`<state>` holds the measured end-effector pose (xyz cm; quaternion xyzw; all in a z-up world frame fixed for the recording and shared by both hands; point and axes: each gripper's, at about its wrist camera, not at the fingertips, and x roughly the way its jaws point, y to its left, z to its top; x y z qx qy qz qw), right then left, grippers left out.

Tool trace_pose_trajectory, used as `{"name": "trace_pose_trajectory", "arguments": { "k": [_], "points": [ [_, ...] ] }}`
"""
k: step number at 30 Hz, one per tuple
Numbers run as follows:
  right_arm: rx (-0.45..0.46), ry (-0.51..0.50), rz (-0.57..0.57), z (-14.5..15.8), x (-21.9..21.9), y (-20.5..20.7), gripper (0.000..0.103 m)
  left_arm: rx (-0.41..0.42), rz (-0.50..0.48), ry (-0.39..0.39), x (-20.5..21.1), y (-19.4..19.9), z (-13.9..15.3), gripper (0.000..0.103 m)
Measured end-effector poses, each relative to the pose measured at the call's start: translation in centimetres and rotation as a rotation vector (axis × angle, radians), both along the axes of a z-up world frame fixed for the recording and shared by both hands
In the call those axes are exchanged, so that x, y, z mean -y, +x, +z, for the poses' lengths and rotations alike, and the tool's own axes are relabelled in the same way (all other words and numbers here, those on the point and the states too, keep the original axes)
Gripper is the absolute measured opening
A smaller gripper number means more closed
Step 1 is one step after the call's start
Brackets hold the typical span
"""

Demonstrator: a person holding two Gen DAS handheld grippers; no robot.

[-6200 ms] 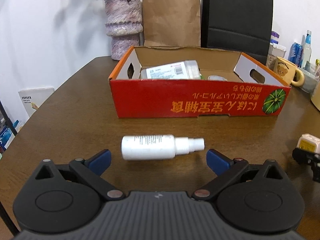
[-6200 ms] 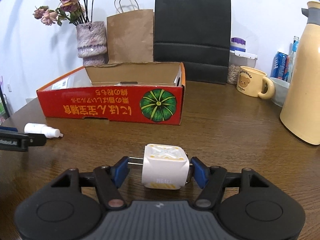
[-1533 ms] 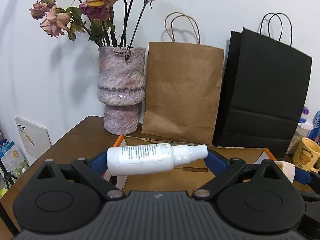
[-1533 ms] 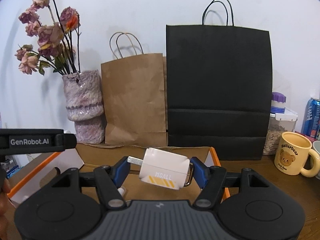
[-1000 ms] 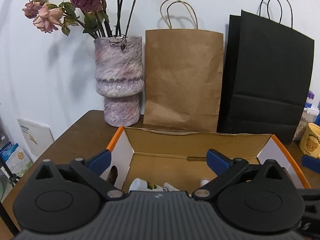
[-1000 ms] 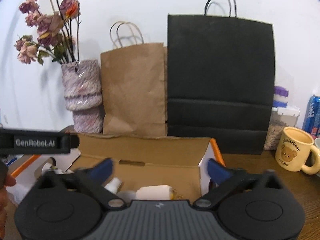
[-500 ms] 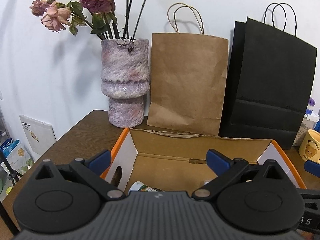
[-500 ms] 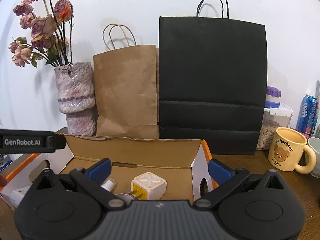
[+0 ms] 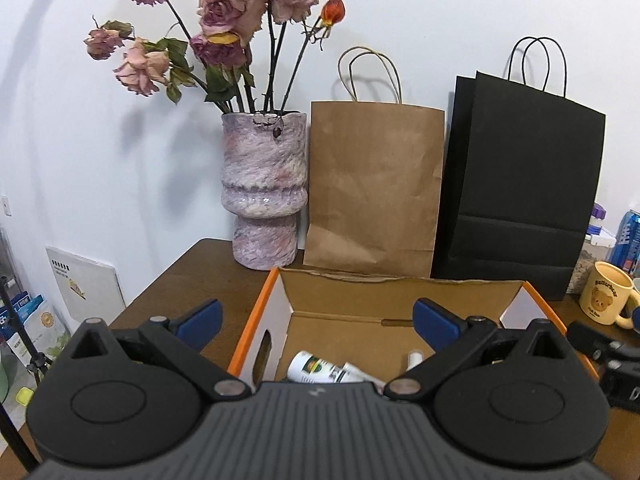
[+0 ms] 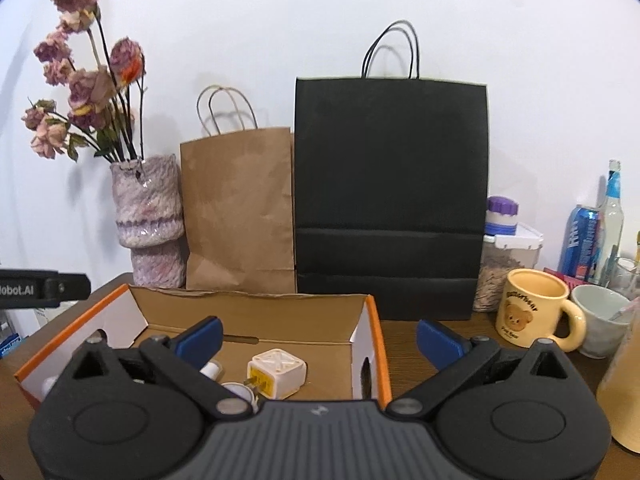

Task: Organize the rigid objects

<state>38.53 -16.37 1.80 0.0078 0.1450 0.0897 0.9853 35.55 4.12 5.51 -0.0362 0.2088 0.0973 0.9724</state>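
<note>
Above the cardboard box [image 10: 370,320] on the wooden table [image 9: 176,280], both tools hang with nothing in them, a sign that the placing step looks finished for this pair of items. The left gripper [image 9: 316,316] has its blue-padded fingers [image 9: 200,317] spread wide and touches nothing; the right gripper [image 10: 318,333] is equally wide apart and holds nothing. A white plug adapter [image 10: 277,372] lies on the box floor beside a small white bottle tip [image 10: 211,369], and a labelled white bottle [image 9: 316,367] rests at the near edge of the left view. Judging by the task, the next move calls for backing both tools clear of the box walls and seeking any rigid item left outside; none shows here
</note>
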Motion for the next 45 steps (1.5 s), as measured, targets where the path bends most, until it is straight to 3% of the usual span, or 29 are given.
{"name": "trace_pose_trajectory", "arguments": {
  "k": [11, 21, 33, 45],
  "points": [
    [0.058, -0.009, 0.011, 1.3, 1.2, -6.6, 0.103, 0.013, -0.021, 0.018, -0.7, -6.6, 0.7, 0.103],
    [0.072, -0.006, 0.042, 1.0, 1.8, -15.5, 0.103, 0.042, -0.063, 0.026, -0.1, -15.2, 0.6, 0.103],
    [-0.040, -0.018, 0.070, -3.2, 2.7, -24.1, 0.103, -0.049, -0.119, 0.019, 1.4, -23.3, -3.2, 0.103],
    [-0.093, -0.006, 0.050, -4.9, 3.2, -26.8, 0.103, -0.093, -0.168, 0.023, 2.4, -26.6, -5.2, 0.103]
  ]
}}
